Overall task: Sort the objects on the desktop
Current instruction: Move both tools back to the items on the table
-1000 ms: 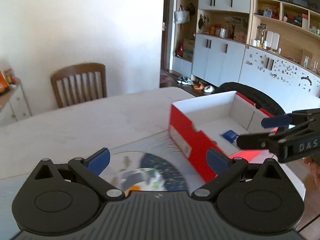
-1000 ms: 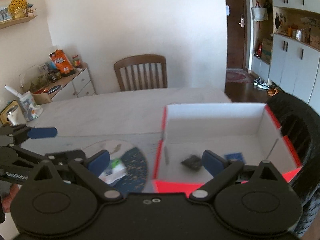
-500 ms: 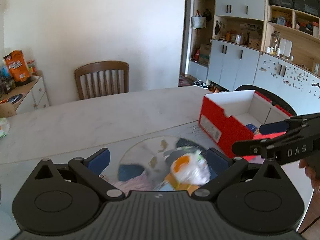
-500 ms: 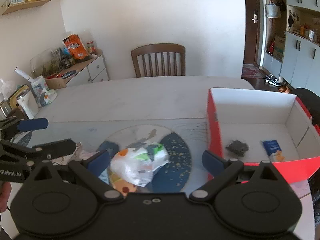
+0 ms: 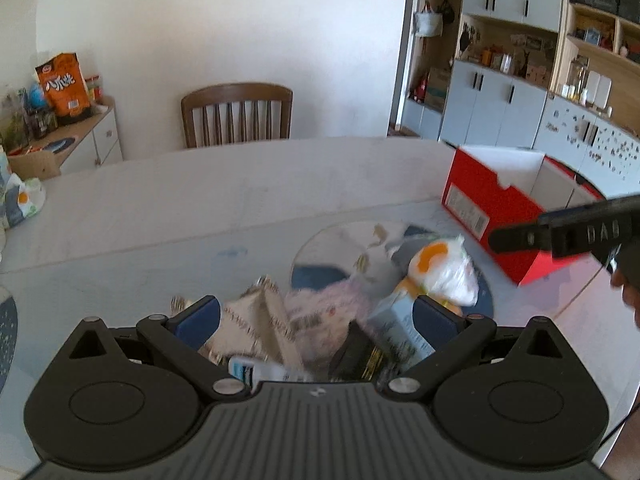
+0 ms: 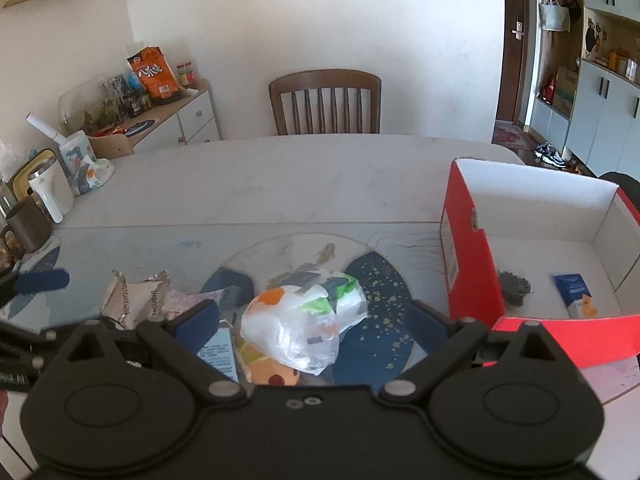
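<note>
A pile of packets lies on the table mat. A white plastic bag (image 6: 308, 320) with orange and green print sits on top, also in the left wrist view (image 5: 444, 268). Silver foil packets (image 6: 132, 296) and a pale blue carton (image 5: 400, 332) lie beside it. My right gripper (image 6: 316, 320) is open just above the bag, empty. My left gripper (image 5: 316, 316) is open over the foil packets (image 5: 256, 320), empty. The red box (image 6: 468, 264) stands at the right, holding a dark lump (image 6: 514, 288) and a blue packet (image 6: 576, 294).
A wooden chair (image 6: 325, 102) stands behind the table. A mug (image 6: 24, 224), a white flask (image 6: 48, 188) and a tissue pack (image 6: 86, 164) stand at the table's left end. A sideboard (image 6: 176, 116) with snacks is beyond. The right gripper's finger (image 5: 560, 232) crosses the left view.
Both grippers have swung left, away from the red box and over the pile of packets. Both stay open and empty.
</note>
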A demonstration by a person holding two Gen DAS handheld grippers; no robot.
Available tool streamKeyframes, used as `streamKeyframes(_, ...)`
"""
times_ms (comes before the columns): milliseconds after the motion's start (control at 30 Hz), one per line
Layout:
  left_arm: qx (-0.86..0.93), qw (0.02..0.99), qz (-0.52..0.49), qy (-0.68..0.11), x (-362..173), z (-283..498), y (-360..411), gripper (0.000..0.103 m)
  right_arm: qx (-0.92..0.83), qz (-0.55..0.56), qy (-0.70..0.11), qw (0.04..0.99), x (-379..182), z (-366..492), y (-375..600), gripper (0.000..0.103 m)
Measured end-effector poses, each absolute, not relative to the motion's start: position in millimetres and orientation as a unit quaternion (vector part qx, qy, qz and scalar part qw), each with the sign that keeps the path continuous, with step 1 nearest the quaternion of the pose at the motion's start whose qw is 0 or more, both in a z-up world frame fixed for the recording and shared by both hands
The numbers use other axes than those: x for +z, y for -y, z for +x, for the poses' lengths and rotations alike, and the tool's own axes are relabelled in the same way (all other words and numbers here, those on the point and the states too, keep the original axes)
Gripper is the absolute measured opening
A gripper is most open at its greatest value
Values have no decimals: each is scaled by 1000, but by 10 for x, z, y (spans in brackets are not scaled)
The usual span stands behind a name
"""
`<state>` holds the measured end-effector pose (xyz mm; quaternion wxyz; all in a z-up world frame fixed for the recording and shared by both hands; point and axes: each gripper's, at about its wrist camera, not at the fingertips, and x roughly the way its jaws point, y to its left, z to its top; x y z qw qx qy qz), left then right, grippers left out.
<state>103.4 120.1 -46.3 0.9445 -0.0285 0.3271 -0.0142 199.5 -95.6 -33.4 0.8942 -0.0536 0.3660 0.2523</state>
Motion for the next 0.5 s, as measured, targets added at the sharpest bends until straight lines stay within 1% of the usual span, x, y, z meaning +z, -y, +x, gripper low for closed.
streamKeyframes(500,-5,929,-19,-370,-867,878,-1256,103,252,-66,-390,883,-598,1745,778,98)
